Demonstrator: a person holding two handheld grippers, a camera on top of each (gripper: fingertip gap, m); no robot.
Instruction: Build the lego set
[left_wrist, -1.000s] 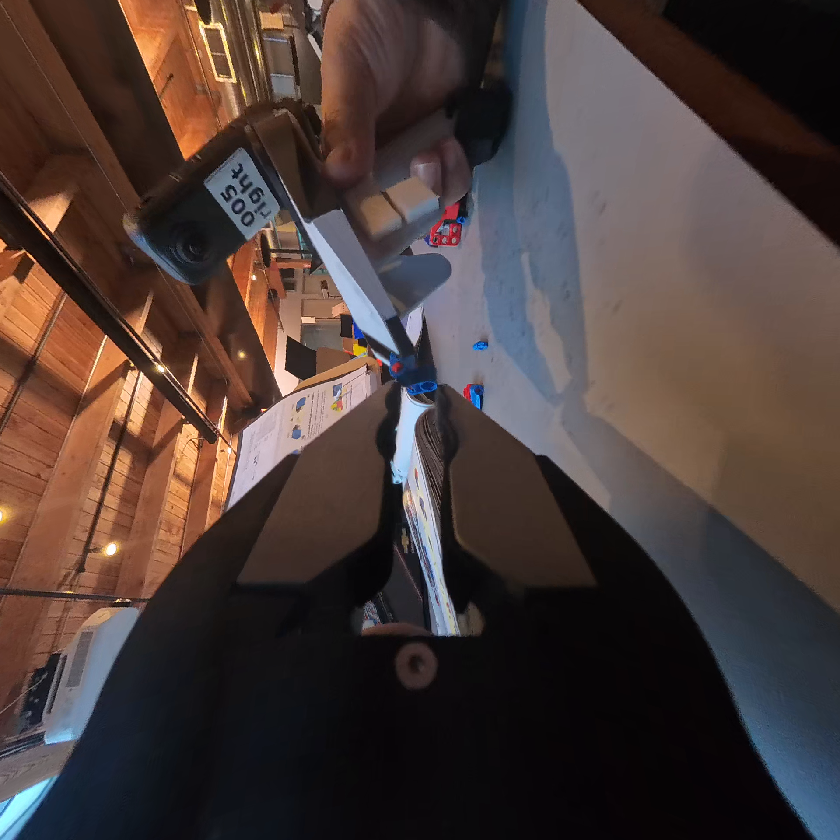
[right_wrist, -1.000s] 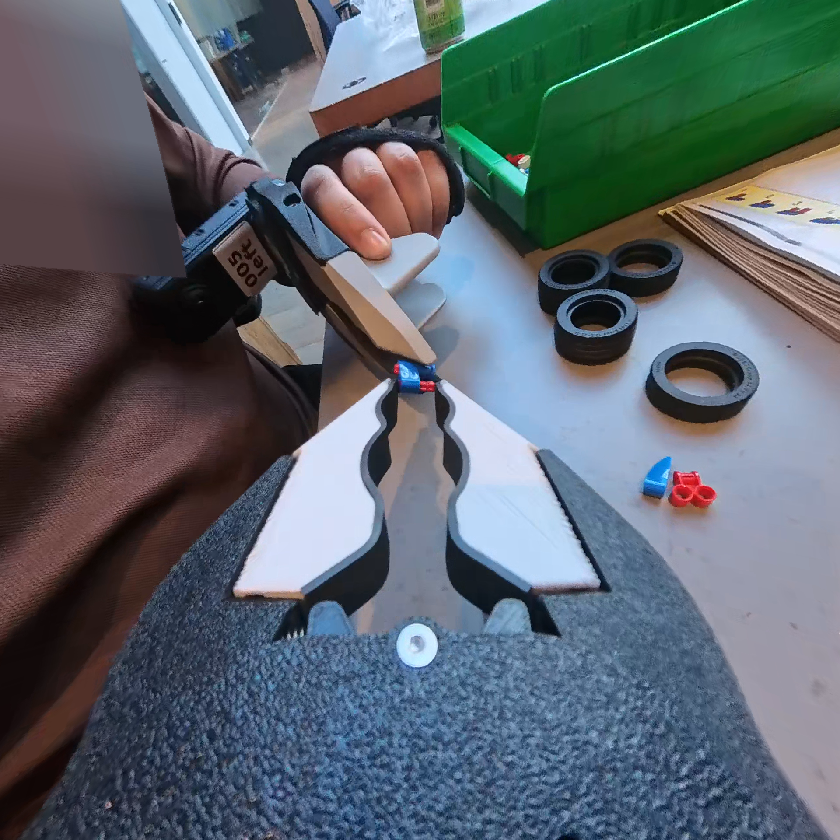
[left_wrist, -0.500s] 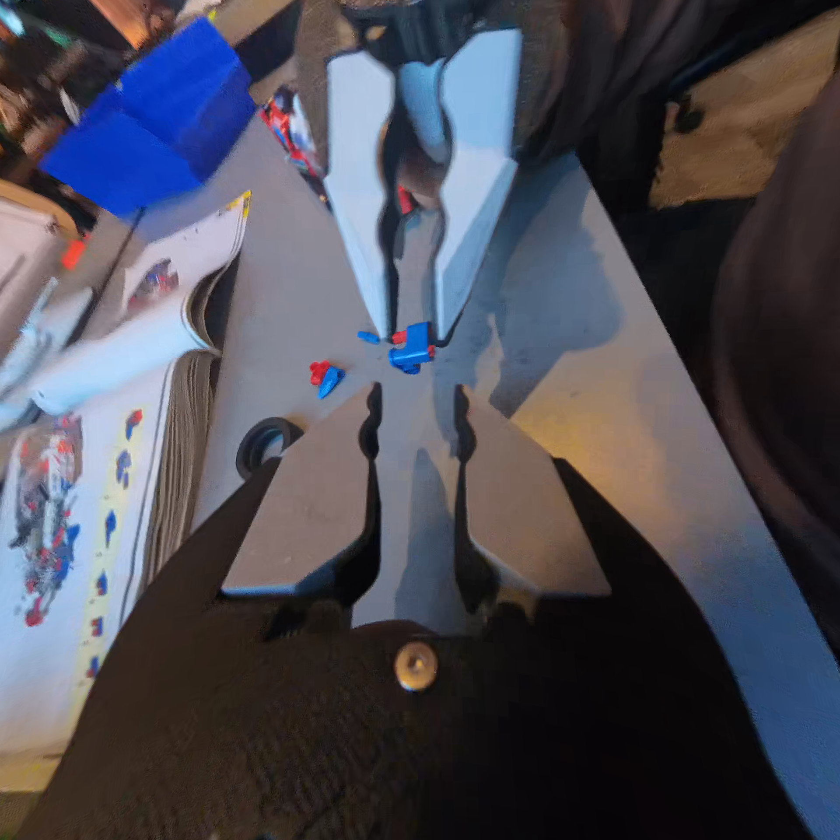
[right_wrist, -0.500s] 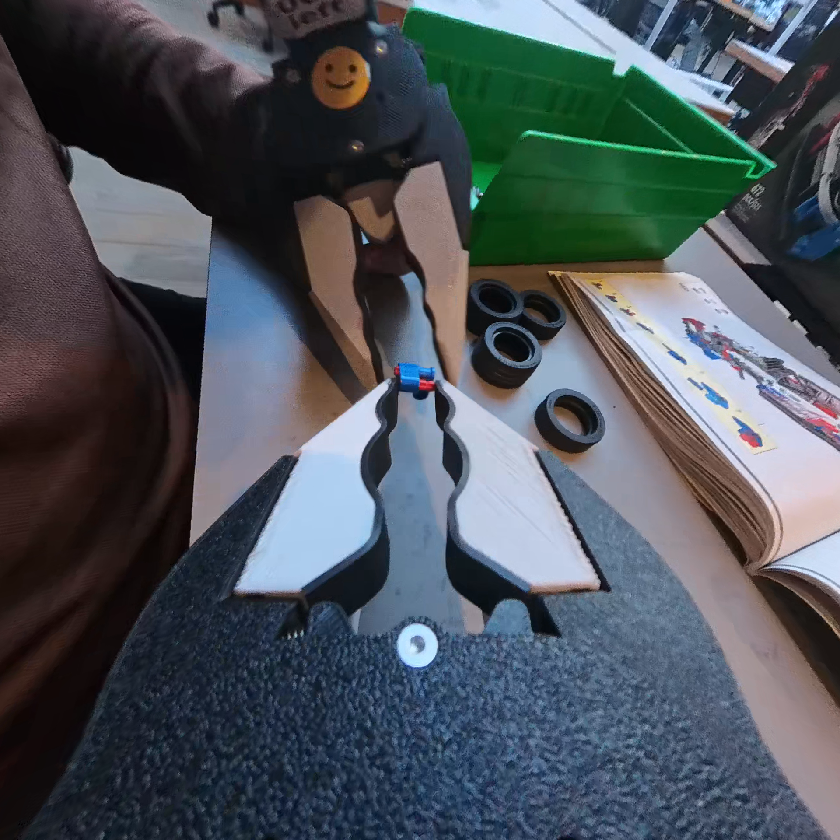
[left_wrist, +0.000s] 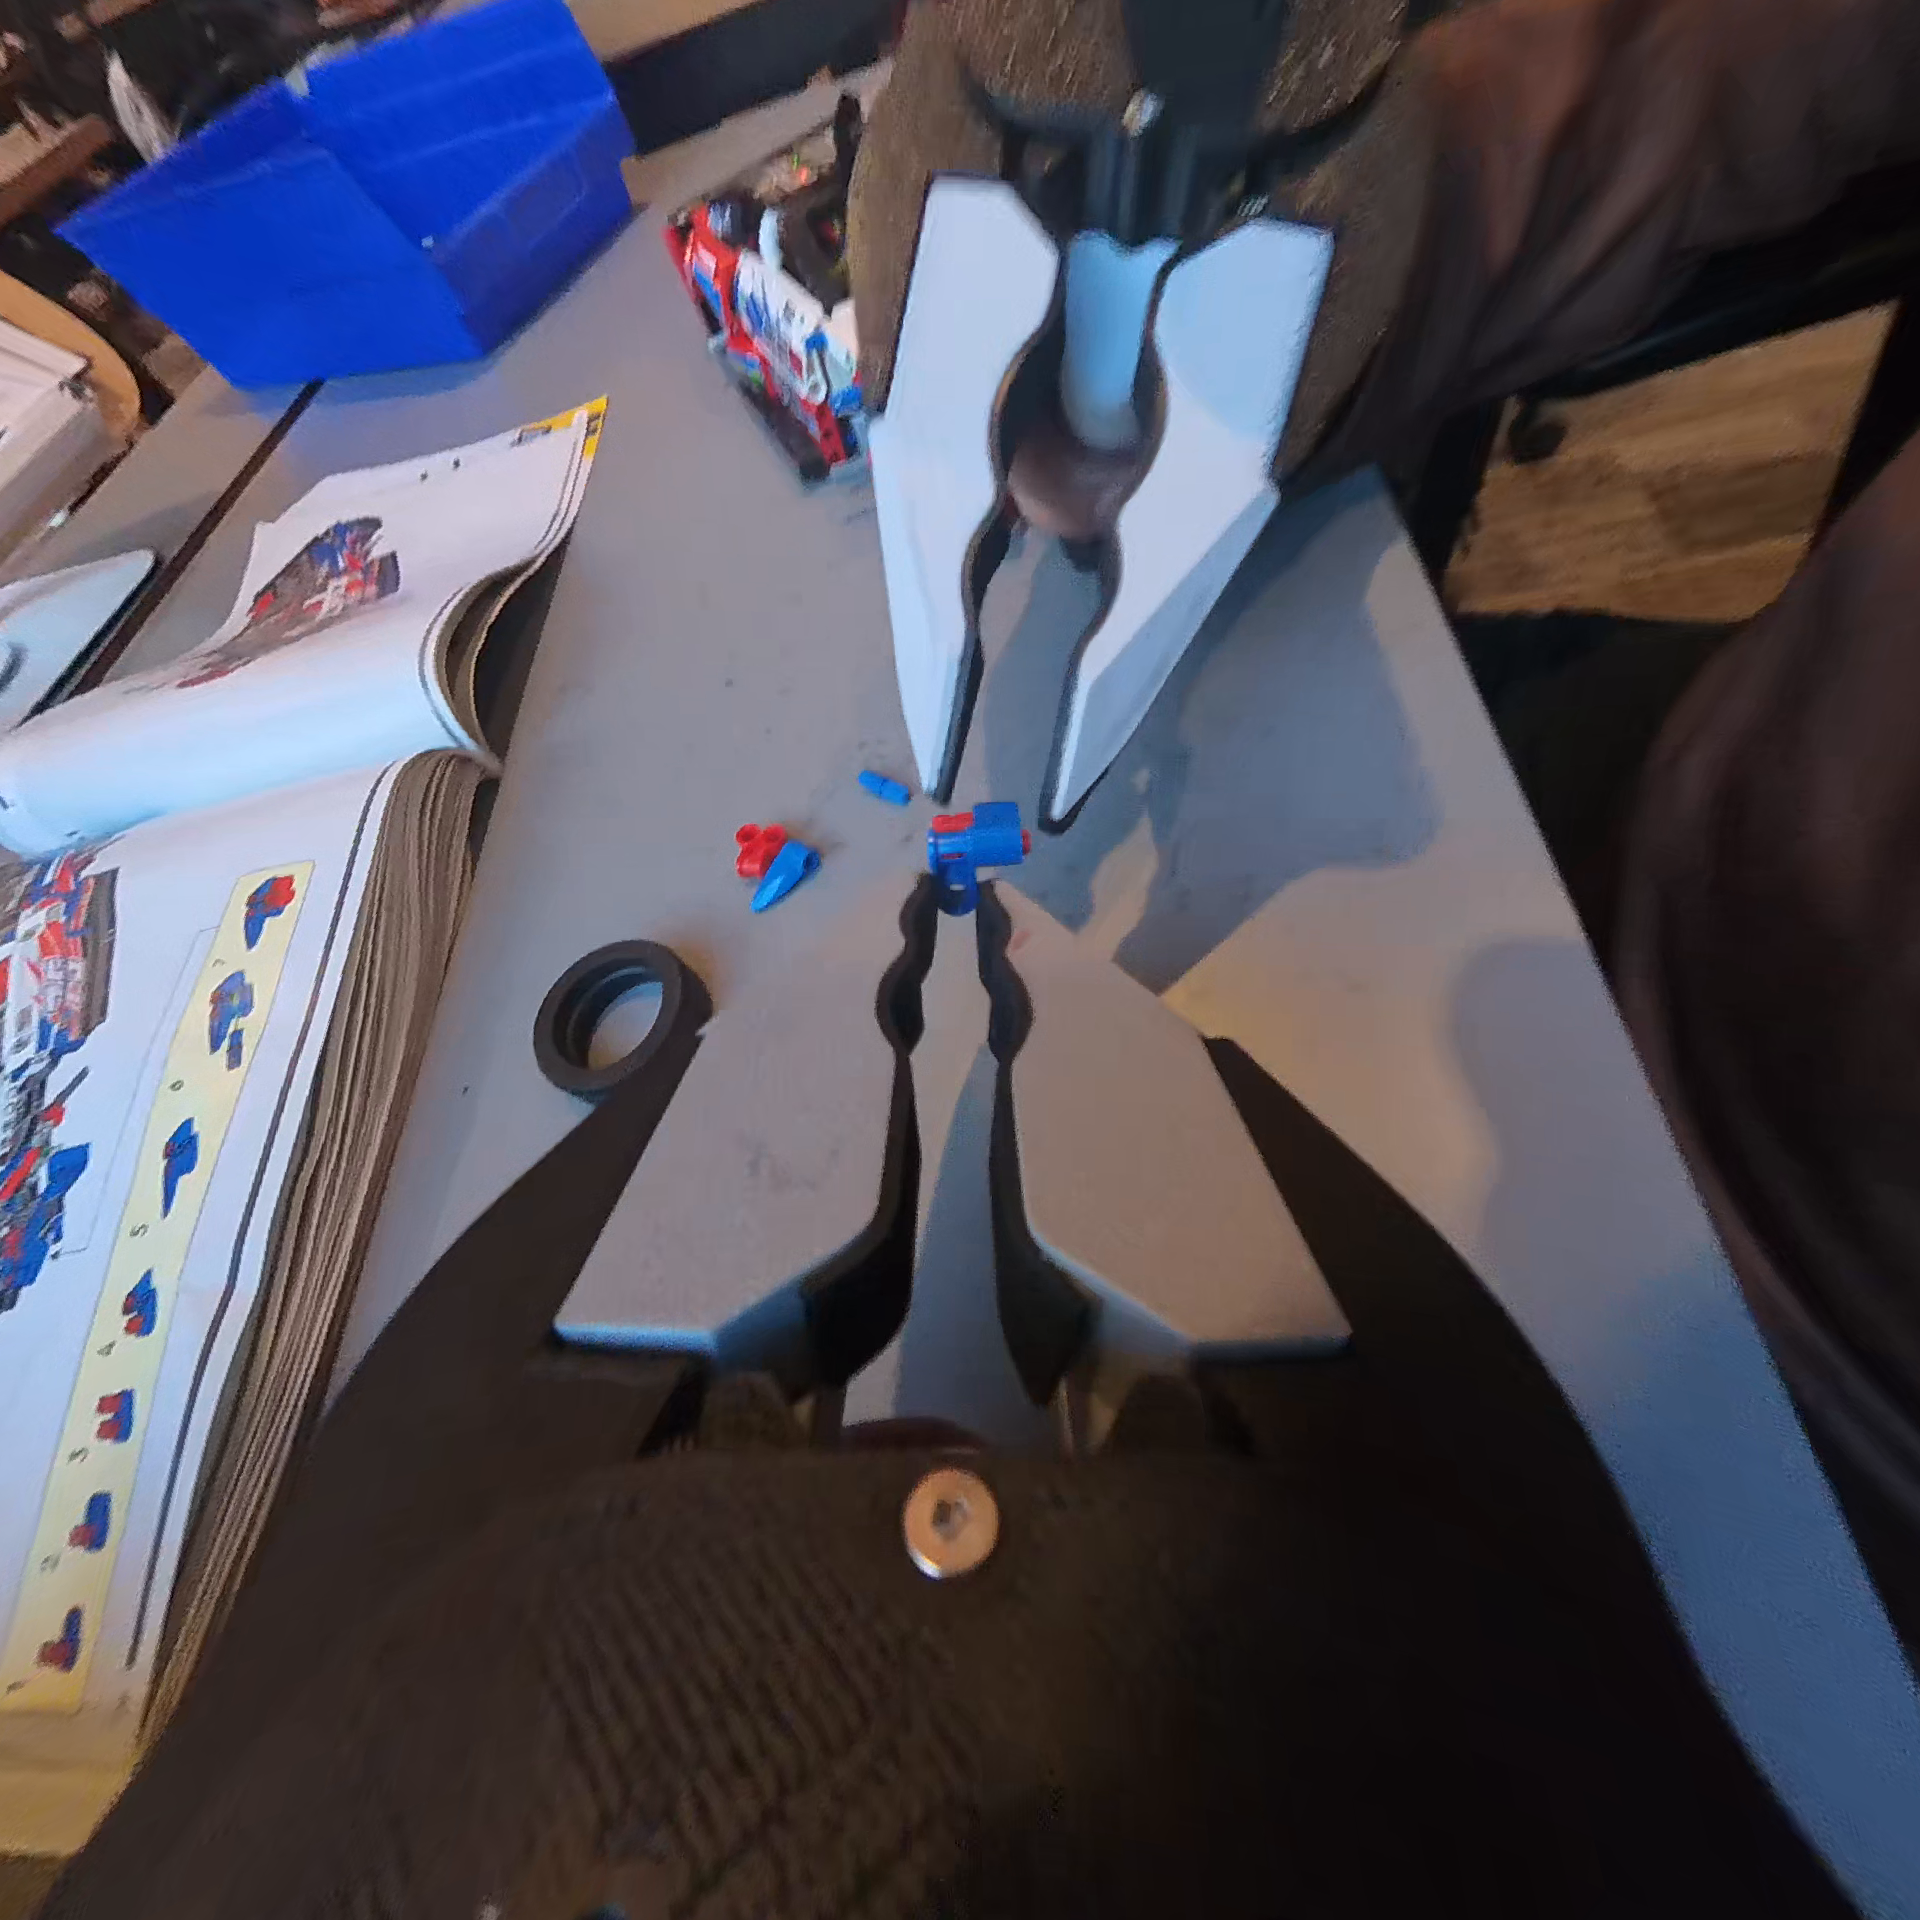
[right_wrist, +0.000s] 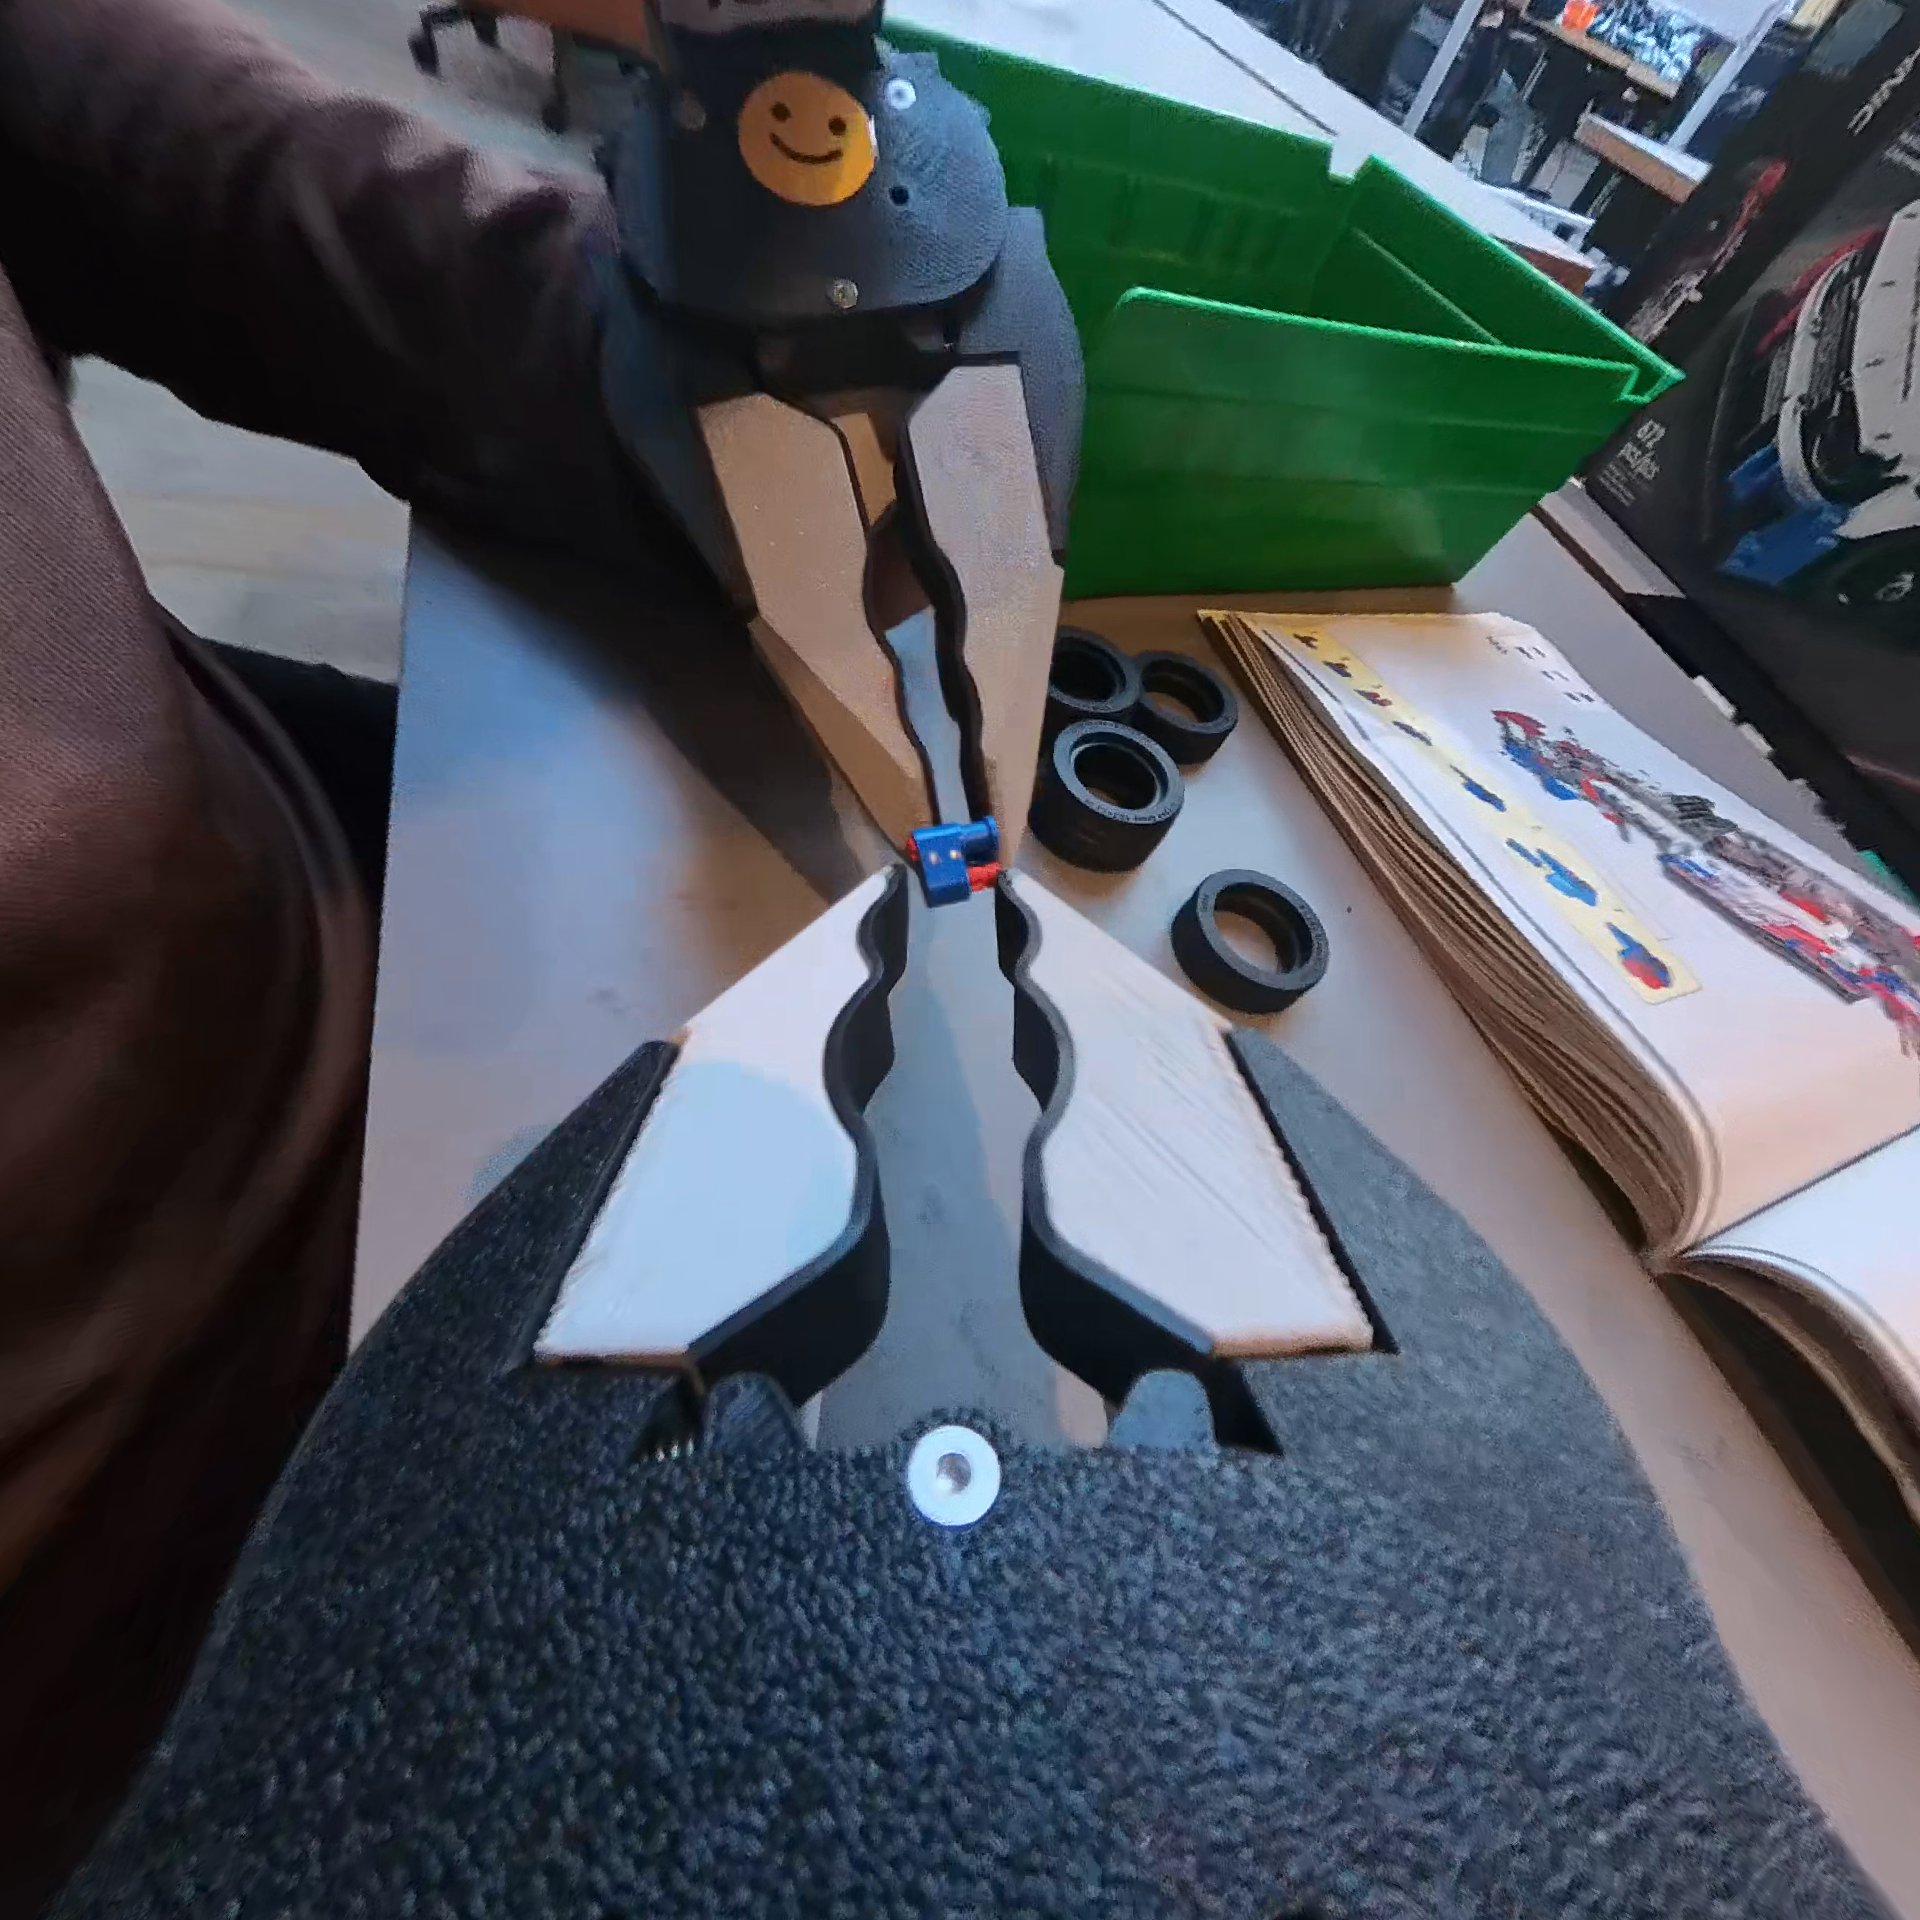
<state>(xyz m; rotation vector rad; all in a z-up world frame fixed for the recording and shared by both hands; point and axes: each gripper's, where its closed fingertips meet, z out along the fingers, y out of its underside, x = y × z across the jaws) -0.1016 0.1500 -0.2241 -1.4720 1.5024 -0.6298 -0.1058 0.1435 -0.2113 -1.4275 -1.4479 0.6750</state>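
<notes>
A small blue and red lego assembly (left_wrist: 977, 844) hangs just above the grey table (left_wrist: 1299, 935) between the two grippers, which face each other tip to tip. My left gripper (left_wrist: 954, 906) is narrowly shut on its lower blue part. My right gripper (right_wrist: 951, 881) grips the same assembly (right_wrist: 951, 860) across its width, and its red pin touches one fingertip. The right gripper also shows opposite in the left wrist view (left_wrist: 997, 808). The left gripper shows opposite in the right wrist view (right_wrist: 956, 821).
Loose on the table are a blue pin (left_wrist: 883, 788), a red connector (left_wrist: 758, 836), a blue wedge (left_wrist: 784, 888) and several black tyres (right_wrist: 1107, 795). An open instruction book (right_wrist: 1558, 883) lies beside them. Green bins (right_wrist: 1299, 416), a blue bin (left_wrist: 343, 208) and a part-built model (left_wrist: 779, 312) stand behind. My left and right fingertips are right by each other.
My left gripper swung round to face the right gripper, was open half a second ago, and has now closed on the assembly. The right gripper kept its hold.
</notes>
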